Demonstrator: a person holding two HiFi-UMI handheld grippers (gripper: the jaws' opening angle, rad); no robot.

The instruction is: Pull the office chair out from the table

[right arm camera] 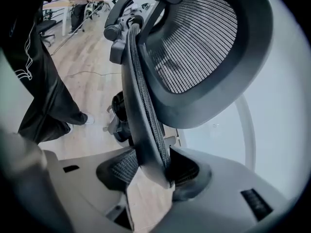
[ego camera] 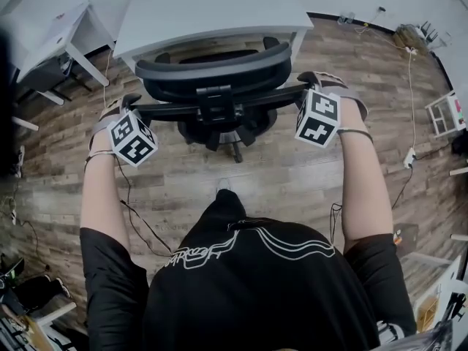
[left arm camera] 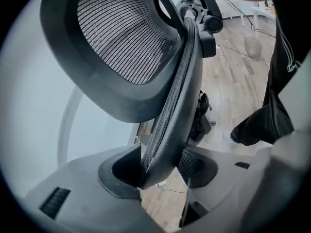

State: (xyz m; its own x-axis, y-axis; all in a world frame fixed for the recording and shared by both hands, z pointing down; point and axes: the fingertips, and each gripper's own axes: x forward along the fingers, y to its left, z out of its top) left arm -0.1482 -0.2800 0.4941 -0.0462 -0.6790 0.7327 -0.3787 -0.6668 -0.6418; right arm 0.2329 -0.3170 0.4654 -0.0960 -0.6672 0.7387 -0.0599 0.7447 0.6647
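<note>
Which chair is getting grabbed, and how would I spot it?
Find the big white table at the top of the head view. The office chair stands right at its front edge, with the left gripper and right gripper pinching its back. It is the only black thing with a see-through mesh back and curved headrest.

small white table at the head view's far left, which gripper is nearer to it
Left. The left gripper holds the left edge of the chair backrest, on the side of the small white table; the right gripper holds the opposite edge, farther away.
</note>
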